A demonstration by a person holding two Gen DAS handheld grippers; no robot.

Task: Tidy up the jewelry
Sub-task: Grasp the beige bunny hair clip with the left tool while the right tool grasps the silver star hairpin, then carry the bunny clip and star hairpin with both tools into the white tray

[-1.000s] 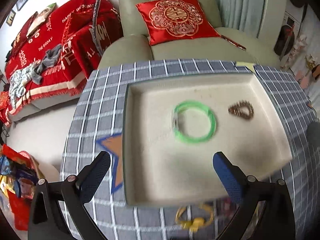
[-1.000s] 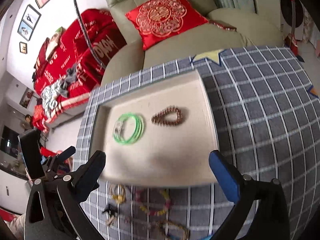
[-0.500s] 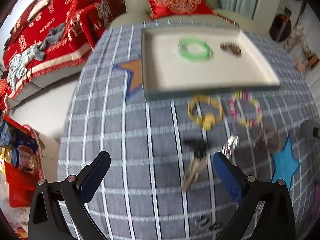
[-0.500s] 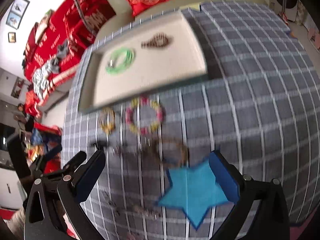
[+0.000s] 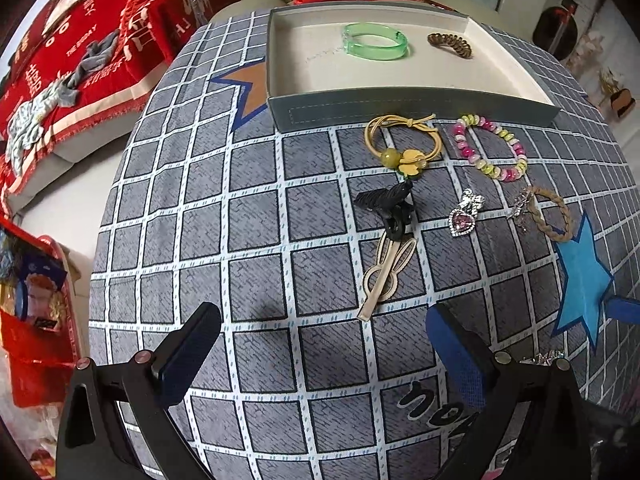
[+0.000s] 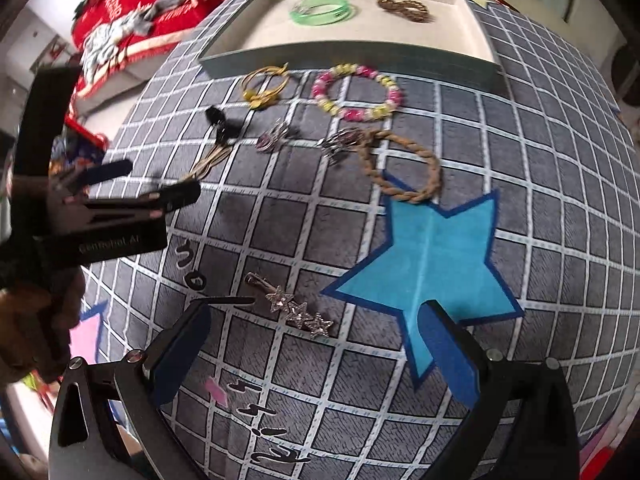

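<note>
Now both grippers hover low over the checked tablecloth, jaws spread wide and holding nothing. Ahead of the left gripper lies the beige hair clip, just beyond its fingertips, not between them. Over on the right gripper, the star hairpin sits just ahead, between the two fingers. Farther off, the tray holds the green bangle and a brown bracelet.
</note>
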